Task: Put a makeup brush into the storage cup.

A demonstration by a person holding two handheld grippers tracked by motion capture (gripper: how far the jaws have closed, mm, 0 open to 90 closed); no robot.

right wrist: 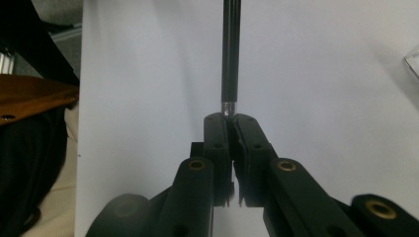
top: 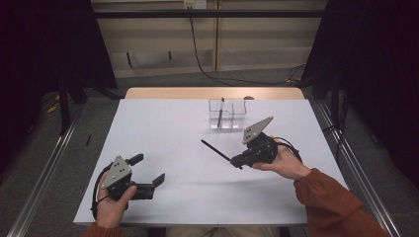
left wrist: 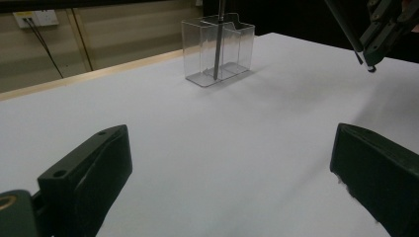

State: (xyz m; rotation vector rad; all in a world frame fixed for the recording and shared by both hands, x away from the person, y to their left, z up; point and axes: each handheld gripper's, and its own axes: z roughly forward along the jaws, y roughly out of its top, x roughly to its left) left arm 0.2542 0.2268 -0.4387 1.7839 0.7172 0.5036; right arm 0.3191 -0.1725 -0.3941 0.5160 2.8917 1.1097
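Note:
My right gripper (top: 237,161) is shut on the end of a thin black pen (top: 216,150), which points up and to the left just above the white table (top: 168,128). In the right gripper view the two jaws pinch the pen (right wrist: 230,49) at its silver band, my right gripper (right wrist: 230,118) tight on it. A clear two-compartment holder (top: 238,112) stands at the back centre, with another dark pen (top: 220,113) upright in its left compartment. My left gripper (top: 149,168) rests open near the front left corner, nothing between its jaws. The left gripper view has the holder (left wrist: 237,44) ahead.
A wooden strip (top: 212,93) runs along the table's far edge. Metal rails (top: 44,168) flank both sides on the floor. The person's orange sleeve (top: 331,202) comes in at the bottom right. In the left gripper view, the right gripper (left wrist: 371,59) hangs at the upper right.

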